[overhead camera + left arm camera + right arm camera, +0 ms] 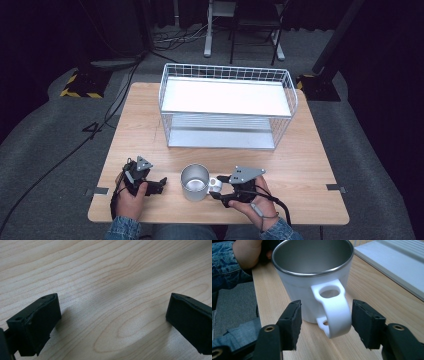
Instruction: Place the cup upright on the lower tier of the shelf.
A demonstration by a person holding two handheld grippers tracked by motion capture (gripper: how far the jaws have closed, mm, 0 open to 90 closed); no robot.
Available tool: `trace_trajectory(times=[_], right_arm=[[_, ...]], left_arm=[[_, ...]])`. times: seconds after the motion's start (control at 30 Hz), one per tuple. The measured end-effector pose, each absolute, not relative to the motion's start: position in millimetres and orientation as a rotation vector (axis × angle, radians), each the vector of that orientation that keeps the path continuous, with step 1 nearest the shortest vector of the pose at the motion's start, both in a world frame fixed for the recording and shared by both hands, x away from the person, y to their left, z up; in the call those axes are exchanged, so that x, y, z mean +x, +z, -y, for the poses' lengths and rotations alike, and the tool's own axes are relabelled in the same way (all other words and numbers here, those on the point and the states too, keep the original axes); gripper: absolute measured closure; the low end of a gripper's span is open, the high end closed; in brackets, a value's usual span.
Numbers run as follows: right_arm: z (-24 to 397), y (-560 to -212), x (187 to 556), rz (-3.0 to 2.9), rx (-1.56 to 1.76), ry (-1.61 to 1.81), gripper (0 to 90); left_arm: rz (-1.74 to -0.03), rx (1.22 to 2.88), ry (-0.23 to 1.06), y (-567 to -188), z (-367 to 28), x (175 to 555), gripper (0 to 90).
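Mug upright on table, near front edge, between my hands. Right gripper straddles handle, jaws apart, pads not touching yet. Left gripper jaws wide apart over bare wood, holding nothing. Mug looks rigid, metal-lined, smooth white shell, probably slippery and fairly light. I'd clamp handle mid-loop, squarely; expect mug to swing if grip sits off-centre.

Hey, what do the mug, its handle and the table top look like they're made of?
The mug looks like brushed stainless steel inside, going by the dull grey sheen and bright rim, with a smooth white outer shell, probably plastic. Its handle seems moulded matte white plastic. The table shows pale wood grain with a flat finish; solid wood or printed laminate, I cannot tell.
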State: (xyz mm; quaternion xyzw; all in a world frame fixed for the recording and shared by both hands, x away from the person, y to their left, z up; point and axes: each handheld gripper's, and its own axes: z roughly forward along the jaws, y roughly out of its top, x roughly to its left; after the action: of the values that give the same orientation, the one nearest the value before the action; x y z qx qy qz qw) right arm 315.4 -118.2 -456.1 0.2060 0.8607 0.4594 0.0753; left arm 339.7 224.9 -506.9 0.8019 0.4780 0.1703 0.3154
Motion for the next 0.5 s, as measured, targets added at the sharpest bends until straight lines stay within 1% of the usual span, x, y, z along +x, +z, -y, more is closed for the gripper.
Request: trace_trajectory(times=[0.03,0.13,0.2,0.23,0.27,0.43,0.5], right_arm=[[116.8,-456.7,315.5,-2.588,0.609,1.383,45.6],[116.3,-456.8,314.9,-2.592,0.596,1.375,47.9],[117.3,-455.6,312.7,-2.596,0.59,1.375,54.6],[117.3,-455.6,312.7,-2.596,0.59,1.375,54.6],[117.2,-454.9,310.5,-2.612,0.584,1.384,57.6],[115.1,-455.3,308.2,-2.622,0.57,1.392,59.9],[114.3,-455.9,308.7,-2.615,0.568,1.392,62.3]], left_arm=[[-1.259,2.112,0.449,-506.9,-224.9,339.7,0.2],[-1.259,2.112,0.449,-506.9,-224.9,339.7,0.1],[-1.259,2.112,0.449,-506.9,-224.9,339.7,0.1],[-1.259,2.113,0.449,-506.9,-224.9,339.7,0.1],[-1.259,2.112,0.449,-507.0,-224.9,339.7,0.1],[-1.259,2.113,0.449,-506.9,-224.9,339.7,0.1],[-1.259,2.113,0.449,-506.9,-224.9,339.7,0.1]])
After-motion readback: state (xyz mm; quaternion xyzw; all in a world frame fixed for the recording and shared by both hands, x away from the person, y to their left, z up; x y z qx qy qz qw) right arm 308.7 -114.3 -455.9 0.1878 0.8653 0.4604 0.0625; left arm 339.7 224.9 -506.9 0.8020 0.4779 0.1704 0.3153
